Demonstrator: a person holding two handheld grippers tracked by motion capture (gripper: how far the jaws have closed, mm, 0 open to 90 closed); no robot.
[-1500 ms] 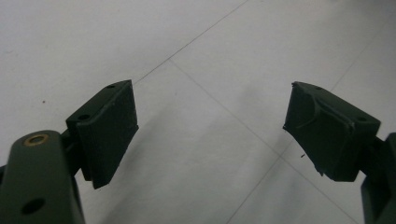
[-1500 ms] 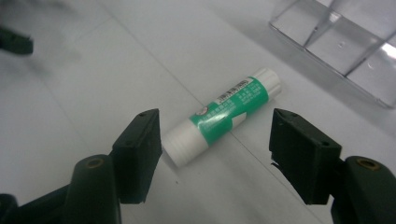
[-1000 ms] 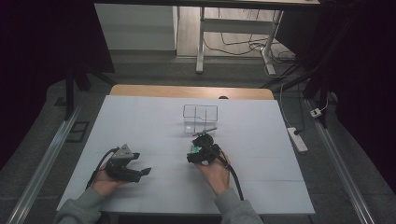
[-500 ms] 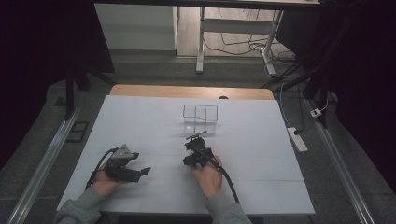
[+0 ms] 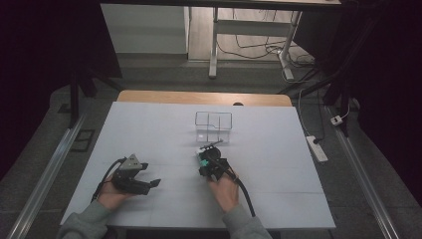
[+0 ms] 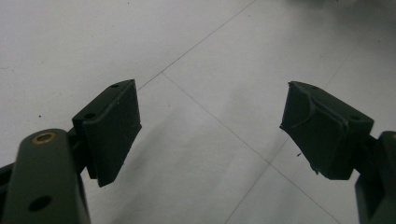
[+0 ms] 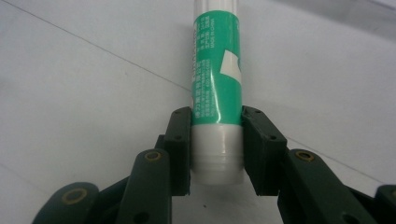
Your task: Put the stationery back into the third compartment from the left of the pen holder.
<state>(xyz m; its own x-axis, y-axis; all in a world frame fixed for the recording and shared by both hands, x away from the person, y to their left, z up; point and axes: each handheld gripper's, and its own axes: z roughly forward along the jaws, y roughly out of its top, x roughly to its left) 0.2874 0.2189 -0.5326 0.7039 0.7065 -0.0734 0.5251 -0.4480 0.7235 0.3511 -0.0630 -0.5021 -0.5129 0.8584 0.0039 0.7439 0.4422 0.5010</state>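
A glue stick (image 7: 215,70) with a green label and white ends lies on the white table. My right gripper (image 7: 217,116) has its jaws on either side of the stick's white base. They have just been closing, and both pads (image 7: 180,140) now touch the tube. In the high view the right gripper (image 5: 206,162) sits at the table's middle with the glue stick (image 5: 200,152) poking out ahead of it. My left gripper (image 5: 149,184) rests near the front left, open, and the left gripper (image 6: 210,130) has only bare table between its pads.
A clear plastic box (image 5: 214,127) with dividers stands just beyond the right gripper. A thin dark item (image 5: 215,144) lies between the box and the gripper. The white table top (image 5: 278,164) stretches to the right. A power strip (image 5: 317,148) lies on the floor.
The right gripper has shifted slightly toward the near edge and its jaws have narrowed onto the glue stick. The left gripper has stayed put.
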